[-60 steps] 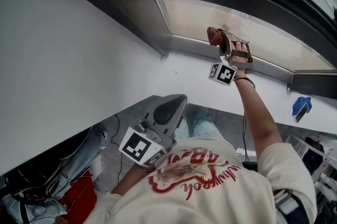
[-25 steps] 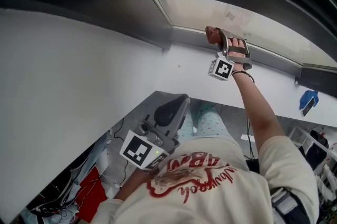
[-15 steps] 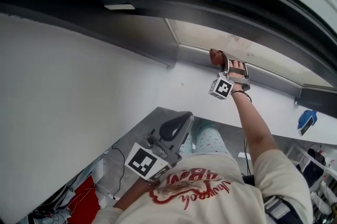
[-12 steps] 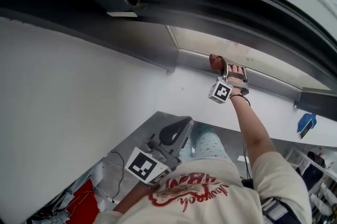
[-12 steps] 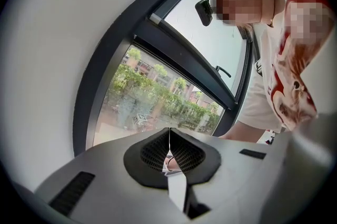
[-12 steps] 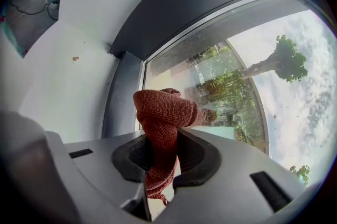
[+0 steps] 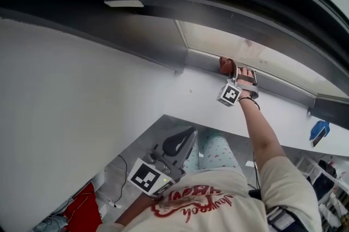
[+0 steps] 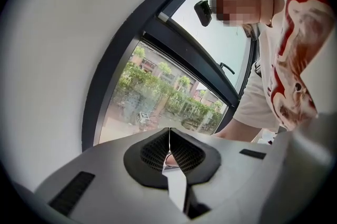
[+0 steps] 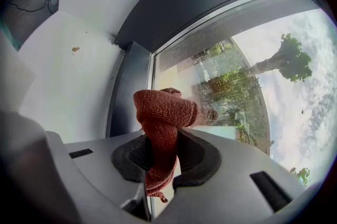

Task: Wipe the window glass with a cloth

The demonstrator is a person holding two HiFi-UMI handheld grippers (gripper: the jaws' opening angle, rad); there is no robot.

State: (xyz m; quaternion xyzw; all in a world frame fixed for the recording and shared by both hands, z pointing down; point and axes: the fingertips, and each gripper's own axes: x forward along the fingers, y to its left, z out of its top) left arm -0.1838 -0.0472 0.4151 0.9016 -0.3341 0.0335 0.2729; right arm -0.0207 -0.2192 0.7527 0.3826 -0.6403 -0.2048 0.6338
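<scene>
The right gripper (image 9: pixel 160 149) pinches the cloth (image 9: pixel 164 110) near the glass (image 9: pixel 247 70) 9 o'clock edge; the operator should press flat and stroke toward 3 o'clock. The left gripper (image 8: pixel 169 139) fingers are pressed together.

1. You are indoors, in a plain room: a white wall (image 7: pixel 71 84) runs beneath a dark-framed window (image 7: pixel 262 54).
2. Through the glass you see trees (image 9: pixel 290 57) and buildings (image 8: pixel 150 65) in daylight.
3. Loose cables (image 7: pixel 120 165) and clutter on the grey floor (image 7: pixel 142 141) suggest a workroom rather than a tidy home.
</scene>
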